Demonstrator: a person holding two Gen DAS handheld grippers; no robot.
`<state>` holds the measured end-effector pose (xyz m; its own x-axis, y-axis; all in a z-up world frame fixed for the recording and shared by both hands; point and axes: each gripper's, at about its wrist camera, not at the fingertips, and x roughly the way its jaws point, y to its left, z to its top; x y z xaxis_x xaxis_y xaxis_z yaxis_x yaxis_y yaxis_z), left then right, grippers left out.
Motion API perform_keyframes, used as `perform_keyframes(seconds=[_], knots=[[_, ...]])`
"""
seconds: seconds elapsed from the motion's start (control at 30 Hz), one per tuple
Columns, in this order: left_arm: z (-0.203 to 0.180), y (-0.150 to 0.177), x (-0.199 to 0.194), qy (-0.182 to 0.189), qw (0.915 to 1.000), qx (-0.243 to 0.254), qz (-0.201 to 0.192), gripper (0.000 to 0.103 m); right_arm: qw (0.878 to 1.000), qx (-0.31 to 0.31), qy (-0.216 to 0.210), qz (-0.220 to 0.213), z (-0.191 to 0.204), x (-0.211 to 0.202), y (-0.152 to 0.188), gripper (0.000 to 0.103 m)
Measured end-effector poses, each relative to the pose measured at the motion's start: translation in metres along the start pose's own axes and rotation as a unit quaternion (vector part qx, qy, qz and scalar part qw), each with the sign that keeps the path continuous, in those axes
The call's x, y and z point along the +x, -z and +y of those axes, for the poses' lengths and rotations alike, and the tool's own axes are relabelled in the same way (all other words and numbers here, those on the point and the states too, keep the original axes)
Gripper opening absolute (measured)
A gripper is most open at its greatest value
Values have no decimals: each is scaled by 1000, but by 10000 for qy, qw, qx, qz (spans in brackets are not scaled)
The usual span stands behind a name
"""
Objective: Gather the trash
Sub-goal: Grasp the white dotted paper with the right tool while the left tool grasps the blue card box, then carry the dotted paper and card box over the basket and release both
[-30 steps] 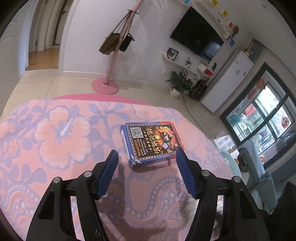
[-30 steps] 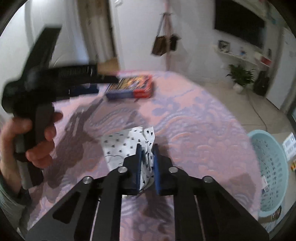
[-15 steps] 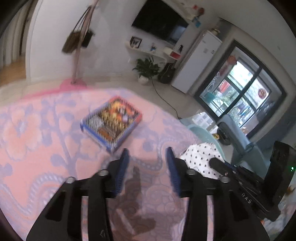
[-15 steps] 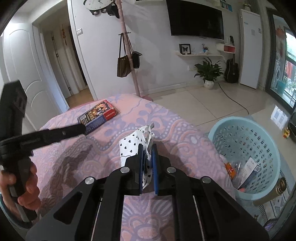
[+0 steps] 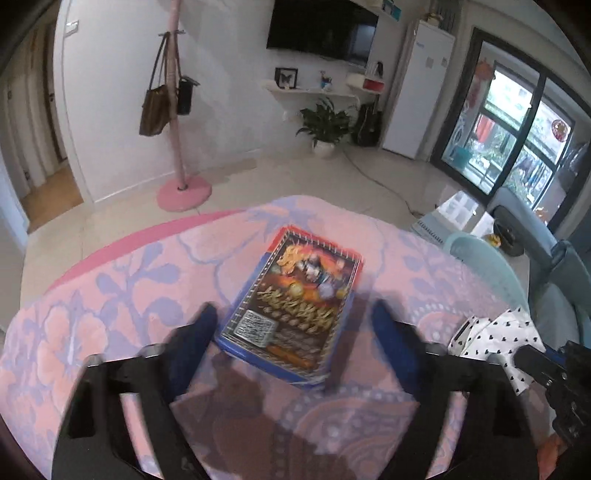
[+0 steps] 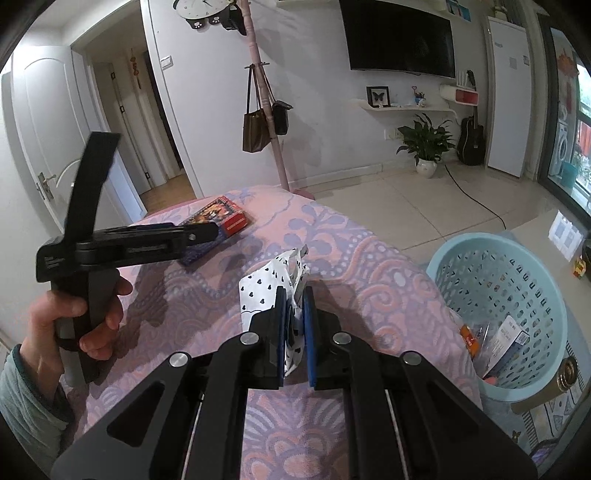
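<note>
Nearest in the right wrist view, the right gripper (image 6: 294,325) is clamped on a crumpled white bag (image 6: 271,284) printed with small black hearts, its blue pads (image 6: 309,332) pinching the thin plastic just above the bedspread (image 6: 369,280). That spread is soft, pink with lilac flowers and dotted swirls. To the right, beside the bed on the tiled floor, stands a round pale-blue basket (image 6: 461,254) with a perforated wall; cartons and wrappers lie inside it. To the left, a hand (image 6: 70,317) in a grey-green sleeve grips the black handle of the left gripper (image 5: 291,325), whose jaws stand apart and have just been opening. They flank the near end of a flat, glossy box (image 5: 295,306), blue-edged with a busy orange picture, but do not touch it; the fingers are blurred. A second ago the box lay ahead of the jaws, not between them. Past the bed stand a pink coat stand (image 5: 177,122) with two bags, a potted plant (image 5: 327,125) and a wall TV (image 5: 321,29).
</note>
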<state>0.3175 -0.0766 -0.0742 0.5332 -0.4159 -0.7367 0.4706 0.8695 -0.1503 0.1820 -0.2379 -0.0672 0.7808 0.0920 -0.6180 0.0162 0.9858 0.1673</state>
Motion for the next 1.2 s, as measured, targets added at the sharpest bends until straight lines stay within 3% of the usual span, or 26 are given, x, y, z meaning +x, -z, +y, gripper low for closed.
perform_keyframes(seconds=[0.13,0.33,0.53,0.73,0.83,0.93,1.13,1.2], knots=[[-11,1,-5,-259,9994,163,-169,62,9998,55,-8,-168,-2,-7,1,7],[-44,1,-39,96,9973,78,-718,61,9960,545,-141,-693,-27,-33,-1,7],[-111,-10,-61,599,9914,351,-1105,61,9892,819,417,-1140,-75,-66,-15,7],[-179,-19,-49,1189,9856,402,-1134,61,9766,1196,1122,-1393,-143,-87,-22,7],[-204,-20,-28,1515,9834,207,-975,62,9689,1310,1632,-1321,-170,-81,-19,7],[-231,-19,-4,1608,9836,227,-790,62,9651,1443,1915,-1049,-195,-65,-12,7],[-252,-12,38,1681,9846,287,-394,66,9618,1918,1887,-510,-238,-36,-3,9],[-250,-8,43,1679,9852,227,-272,73,9626,1989,1800,-383,-244,-31,-2,17]])
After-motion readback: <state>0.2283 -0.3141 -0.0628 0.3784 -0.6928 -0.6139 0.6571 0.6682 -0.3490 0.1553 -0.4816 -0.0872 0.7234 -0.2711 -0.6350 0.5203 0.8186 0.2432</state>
